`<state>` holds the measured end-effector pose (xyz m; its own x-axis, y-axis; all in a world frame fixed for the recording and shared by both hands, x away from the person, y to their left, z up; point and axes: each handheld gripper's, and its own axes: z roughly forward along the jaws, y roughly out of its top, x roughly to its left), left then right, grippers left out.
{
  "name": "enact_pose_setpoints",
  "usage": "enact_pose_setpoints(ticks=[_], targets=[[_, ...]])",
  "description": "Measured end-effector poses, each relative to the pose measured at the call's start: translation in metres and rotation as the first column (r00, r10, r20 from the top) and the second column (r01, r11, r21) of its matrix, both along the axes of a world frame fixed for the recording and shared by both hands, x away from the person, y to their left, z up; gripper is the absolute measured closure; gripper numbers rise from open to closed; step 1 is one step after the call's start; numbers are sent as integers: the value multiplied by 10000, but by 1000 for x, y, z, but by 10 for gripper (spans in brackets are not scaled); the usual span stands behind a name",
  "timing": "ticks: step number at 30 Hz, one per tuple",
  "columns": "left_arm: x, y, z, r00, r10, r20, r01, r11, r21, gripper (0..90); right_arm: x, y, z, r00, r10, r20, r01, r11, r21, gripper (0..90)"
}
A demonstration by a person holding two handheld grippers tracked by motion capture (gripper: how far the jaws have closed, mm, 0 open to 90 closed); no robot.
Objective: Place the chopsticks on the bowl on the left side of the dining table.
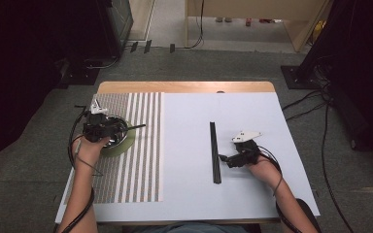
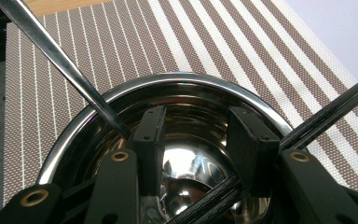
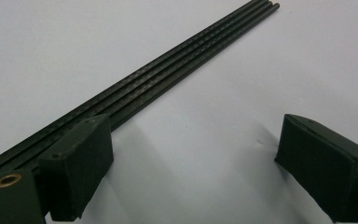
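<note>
The steel bowl (image 2: 168, 93) looks slick and stiff, best taken at its rim; left gripper (image 2: 196, 140) half-open inside it, empty, right gripper (image 3: 191, 168) wide beside the chopsticks (image 3: 168, 70).

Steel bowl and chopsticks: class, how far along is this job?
Done: a metal handle and black sticks already lean in the steel bowl. In hand: nothing; the left gripper sits open over the bowl, the right gripper open at the loose chopsticks on the white table. Left, probably: grasping those and carrying them over.
</note>
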<state>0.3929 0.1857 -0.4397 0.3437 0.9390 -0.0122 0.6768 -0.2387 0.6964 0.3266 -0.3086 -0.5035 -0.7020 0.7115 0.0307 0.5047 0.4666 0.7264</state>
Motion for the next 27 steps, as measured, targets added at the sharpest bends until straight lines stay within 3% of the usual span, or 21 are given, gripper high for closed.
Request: enact_pose_setpoints(ticks=[27], targets=[[-1,3,-1,9999,-6,118,6,10000,-59,509,0,0,0,10000,-7,-8,7,10000,9,102]])
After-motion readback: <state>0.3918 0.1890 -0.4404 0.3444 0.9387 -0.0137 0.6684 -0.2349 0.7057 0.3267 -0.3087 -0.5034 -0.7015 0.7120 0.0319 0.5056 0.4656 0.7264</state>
